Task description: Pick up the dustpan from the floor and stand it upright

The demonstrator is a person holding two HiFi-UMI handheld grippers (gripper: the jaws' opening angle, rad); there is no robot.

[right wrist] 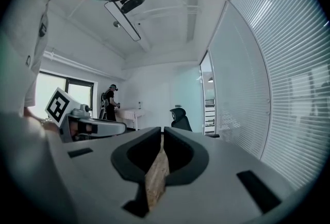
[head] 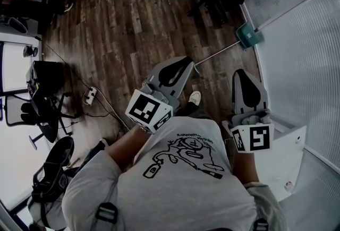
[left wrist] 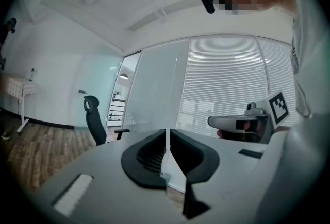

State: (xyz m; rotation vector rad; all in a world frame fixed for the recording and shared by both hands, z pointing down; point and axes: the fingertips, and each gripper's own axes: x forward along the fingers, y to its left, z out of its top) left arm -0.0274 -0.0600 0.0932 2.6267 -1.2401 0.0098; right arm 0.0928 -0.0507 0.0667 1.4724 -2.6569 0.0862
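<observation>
An office: swivel chair [left wrist: 96,126], blind-covered glass partitions [right wrist: 281,94] (wood-plank floor [head: 122,17]).

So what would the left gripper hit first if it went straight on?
Most likely the glass wall: the left gripper, shut, points about level at it, and nothing nearer shows in line. Depth is unclear.

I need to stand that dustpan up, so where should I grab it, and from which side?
Probably the long thin handle, around its middle: it lies flat on the wooden floor, pointing toward you, while the teal pan sits beside the glass wall. Come from above, jaws straddling the rod.
</observation>
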